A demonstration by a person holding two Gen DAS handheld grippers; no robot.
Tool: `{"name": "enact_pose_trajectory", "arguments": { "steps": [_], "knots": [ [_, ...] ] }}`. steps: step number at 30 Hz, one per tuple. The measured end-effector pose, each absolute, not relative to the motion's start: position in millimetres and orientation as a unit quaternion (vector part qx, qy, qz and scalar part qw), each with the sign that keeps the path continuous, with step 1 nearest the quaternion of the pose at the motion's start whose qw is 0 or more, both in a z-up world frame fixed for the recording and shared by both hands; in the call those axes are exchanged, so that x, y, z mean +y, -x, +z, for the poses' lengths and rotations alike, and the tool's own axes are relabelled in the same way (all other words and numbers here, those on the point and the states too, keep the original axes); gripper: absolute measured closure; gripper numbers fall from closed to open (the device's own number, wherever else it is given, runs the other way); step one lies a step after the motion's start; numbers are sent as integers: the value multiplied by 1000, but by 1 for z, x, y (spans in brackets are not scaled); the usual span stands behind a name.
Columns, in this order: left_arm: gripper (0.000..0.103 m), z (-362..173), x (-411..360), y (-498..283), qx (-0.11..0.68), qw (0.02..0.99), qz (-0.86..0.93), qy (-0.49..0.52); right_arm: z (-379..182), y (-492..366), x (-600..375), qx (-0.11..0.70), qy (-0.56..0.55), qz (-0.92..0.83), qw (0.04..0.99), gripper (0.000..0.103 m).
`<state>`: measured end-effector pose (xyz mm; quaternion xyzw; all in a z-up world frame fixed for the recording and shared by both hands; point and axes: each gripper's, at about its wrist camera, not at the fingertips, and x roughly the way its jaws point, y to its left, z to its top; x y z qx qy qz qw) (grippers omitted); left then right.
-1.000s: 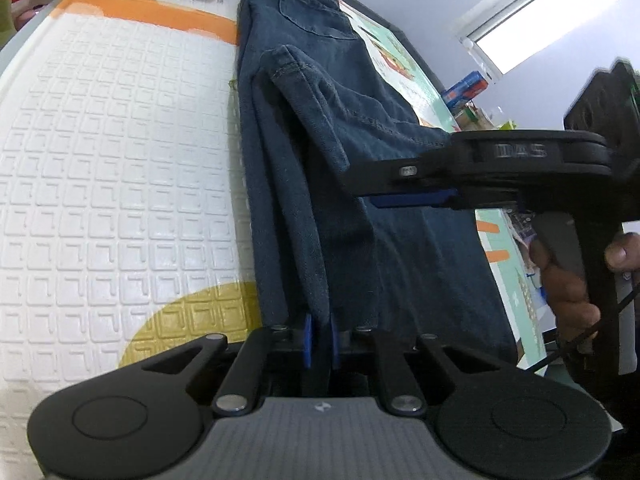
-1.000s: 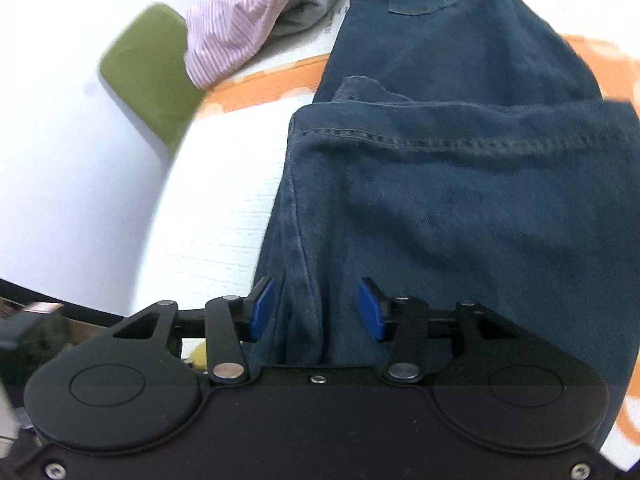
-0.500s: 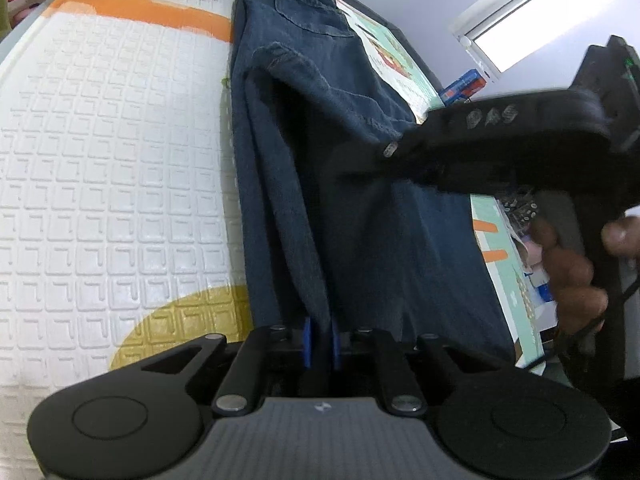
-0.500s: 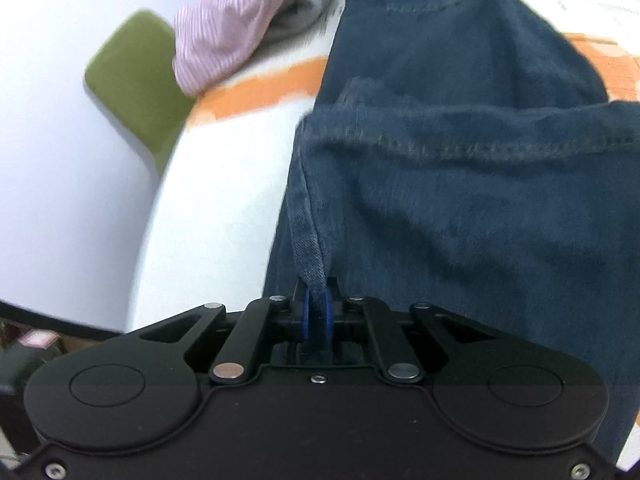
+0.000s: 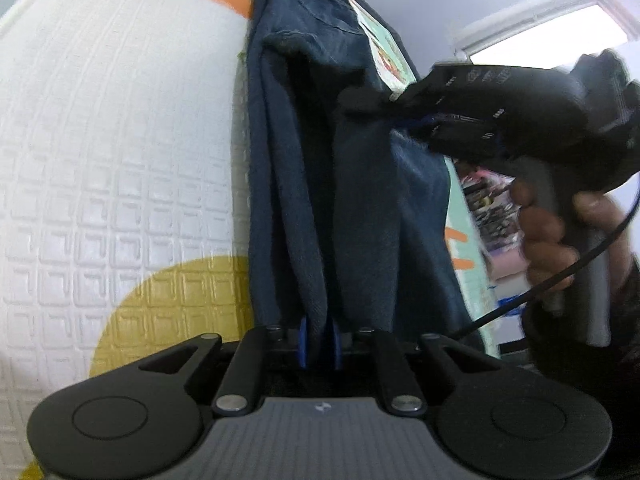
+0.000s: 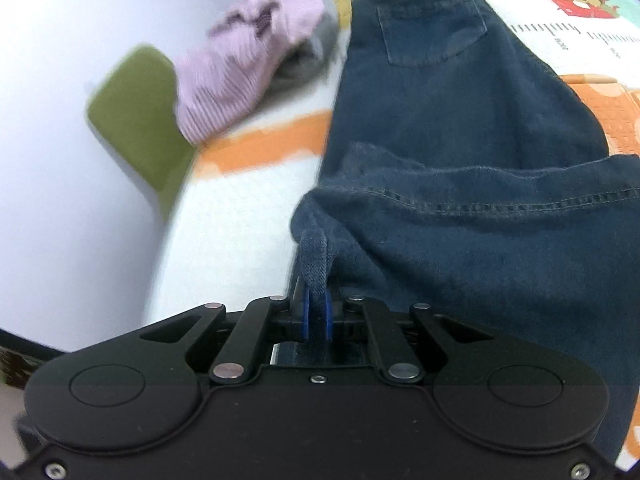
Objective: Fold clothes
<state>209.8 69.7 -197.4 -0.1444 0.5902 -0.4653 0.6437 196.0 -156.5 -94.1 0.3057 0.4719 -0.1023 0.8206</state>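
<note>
Mat (image 5: 100, 152): white embossed squares fill the left half of the left wrist view, with a yellow disc at lower left and an orange band across the top.
Jeans (image 5: 360, 200): dark blue denim runs from the top centre down to the bottom centre of the left wrist view, lying on the mat with its near end folded over and lifted.
Left tongs (image 5: 319, 342): bottom centre of the left wrist view, blue pads drawn narrow and pinching a fold of the jeans' near edge.
Right tongs (image 5: 408, 122): right of centre in the left wrist view, blurred, clamped on the jeans' other near corner; a hand (image 5: 556, 236) grips the handle at the right edge.
Green chair (image 6: 140, 120): upper left of the right wrist view, beyond the mat's edge.
Striped pink garment (image 6: 248, 60): bunched on a grey one at top centre-left of the right wrist view, just left of the jeans' waist.
Jeans in the right wrist view (image 6: 460, 160): centre to right, back pocket uppermost, a stitched hem lying across the middle.
Right tongs, own view (image 6: 316, 318): bottom centre, closed narrow on a raised denim tab.
</note>
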Motion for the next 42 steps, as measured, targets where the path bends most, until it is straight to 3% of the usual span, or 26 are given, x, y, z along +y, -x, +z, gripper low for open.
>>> {"name": "enact_pose_trajectory", "arguments": {
  "steps": [12, 15, 19, 42],
  "knots": [
    [82, -209, 77, -211, 597, 619, -471, 196, -129, -214, -147, 524, -283, -84, 799, 90],
    [78, -205, 73, -205, 595, 622, -478, 175, -128, -215, -146, 520, -285, -78, 802, 90],
    [64, -204, 68, -203, 589, 611, -501, 173, -125, -217, -143, 514, -287, -62, 806, 90],
    [59, -263, 96, -217, 606, 488, -480, 404, -129, -214, -150, 512, -315, -70, 796, 90]
  ]
}}
